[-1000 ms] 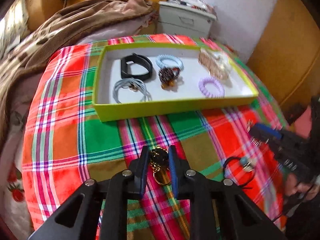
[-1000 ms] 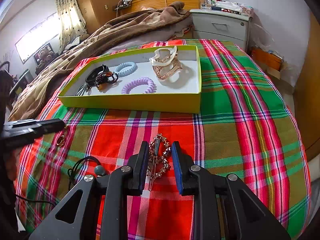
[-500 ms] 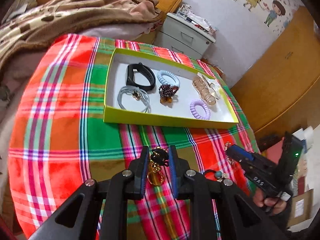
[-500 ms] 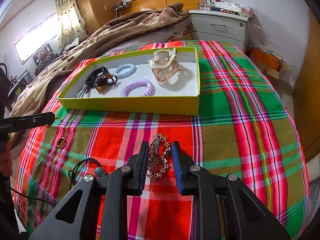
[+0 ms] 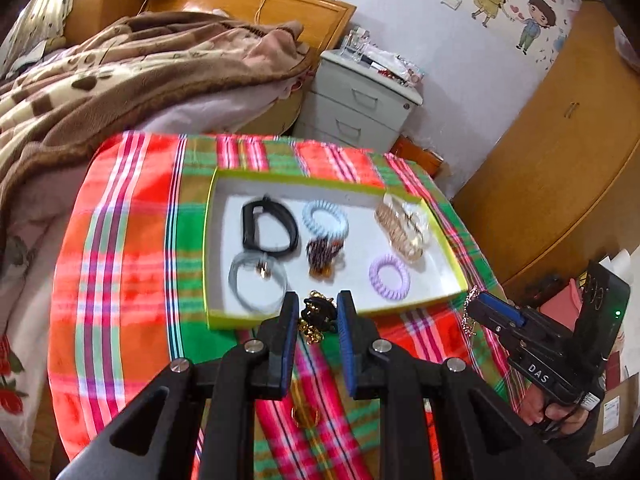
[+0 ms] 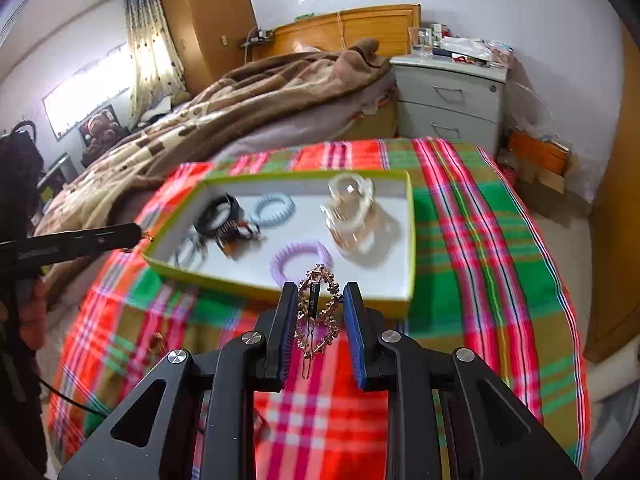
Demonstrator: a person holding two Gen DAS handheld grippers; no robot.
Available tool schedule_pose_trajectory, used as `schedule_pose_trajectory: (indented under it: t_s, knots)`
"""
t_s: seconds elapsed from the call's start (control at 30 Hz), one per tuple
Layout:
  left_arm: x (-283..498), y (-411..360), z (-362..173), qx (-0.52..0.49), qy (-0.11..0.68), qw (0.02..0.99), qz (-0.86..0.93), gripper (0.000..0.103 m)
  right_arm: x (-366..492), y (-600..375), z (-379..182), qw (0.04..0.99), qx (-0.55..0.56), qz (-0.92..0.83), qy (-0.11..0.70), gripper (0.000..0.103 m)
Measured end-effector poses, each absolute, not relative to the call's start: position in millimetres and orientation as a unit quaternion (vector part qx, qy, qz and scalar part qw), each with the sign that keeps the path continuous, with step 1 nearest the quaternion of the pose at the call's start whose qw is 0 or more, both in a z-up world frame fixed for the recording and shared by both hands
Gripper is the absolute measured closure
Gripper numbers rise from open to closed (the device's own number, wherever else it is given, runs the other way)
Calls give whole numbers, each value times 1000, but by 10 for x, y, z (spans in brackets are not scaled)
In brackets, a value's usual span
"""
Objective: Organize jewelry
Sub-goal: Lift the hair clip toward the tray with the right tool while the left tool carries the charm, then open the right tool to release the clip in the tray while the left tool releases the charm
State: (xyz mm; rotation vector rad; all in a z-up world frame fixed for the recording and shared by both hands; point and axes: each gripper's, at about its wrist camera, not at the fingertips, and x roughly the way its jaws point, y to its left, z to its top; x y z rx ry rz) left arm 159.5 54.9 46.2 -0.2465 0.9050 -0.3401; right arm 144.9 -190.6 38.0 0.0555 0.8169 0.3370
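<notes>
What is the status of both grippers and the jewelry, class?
Left gripper shut on black-and-gold chain. Right gripper shut on gold hair clip. Both near the tray front wall. Nothing blocking.

A black and gold trinket (image 5: 318,314) hangs between the left claw's fingers. A gold hair clip (image 6: 318,312) stands upright in the right claw. Both are near the front wall of the green tray (image 5: 280,316), which holds bracelets and hair ties.
</notes>
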Motion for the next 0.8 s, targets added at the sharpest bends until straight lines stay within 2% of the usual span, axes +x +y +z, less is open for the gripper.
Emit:
schedule_pose_trajectory:
  t_s: [0.33, 0.8]
  knots:
    - [2127, 407, 581, -99, 427, 881, -179, 83, 1814, -1617, 429, 899, 33, 184, 396, 79]
    - [2794, 174, 227, -81, 469, 859, -188, 83, 2286, -1303, 100, 884, 5, 173, 435, 79]
